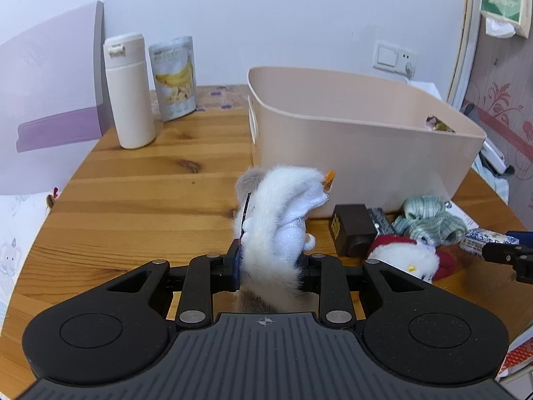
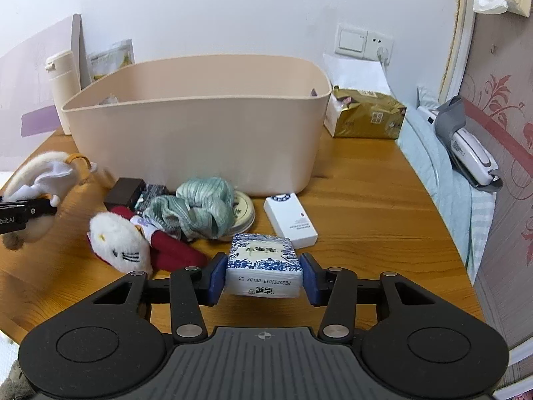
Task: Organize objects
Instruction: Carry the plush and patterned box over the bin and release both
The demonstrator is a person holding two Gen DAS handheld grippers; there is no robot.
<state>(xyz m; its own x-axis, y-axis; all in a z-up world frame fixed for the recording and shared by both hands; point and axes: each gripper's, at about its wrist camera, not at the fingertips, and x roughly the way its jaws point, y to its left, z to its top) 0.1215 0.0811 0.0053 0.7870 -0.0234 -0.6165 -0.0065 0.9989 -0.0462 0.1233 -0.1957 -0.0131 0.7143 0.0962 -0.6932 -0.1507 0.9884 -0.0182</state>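
My left gripper (image 1: 271,266) is shut on a white and grey plush toy (image 1: 283,213), held above the wooden table (image 1: 133,186) in front of the beige bin (image 1: 366,146). The plush also shows at the left of the right wrist view (image 2: 43,173). My right gripper (image 2: 265,275) is shut on a blue-and-white tissue pack (image 2: 263,260), low over the table, in front of the bin (image 2: 200,133). On the table lie a white plush with red cloth (image 2: 123,243), a green scrunchie (image 2: 200,210), a dark box (image 2: 125,191), a round tin (image 2: 245,211) and a white box (image 2: 289,220).
A cream bottle (image 1: 128,93) and a banana snack bag (image 1: 175,76) stand at the back left by a purple board (image 1: 50,93). A gold packet (image 2: 366,115) lies right of the bin. A bed with a white device (image 2: 473,153) borders the table's right edge.
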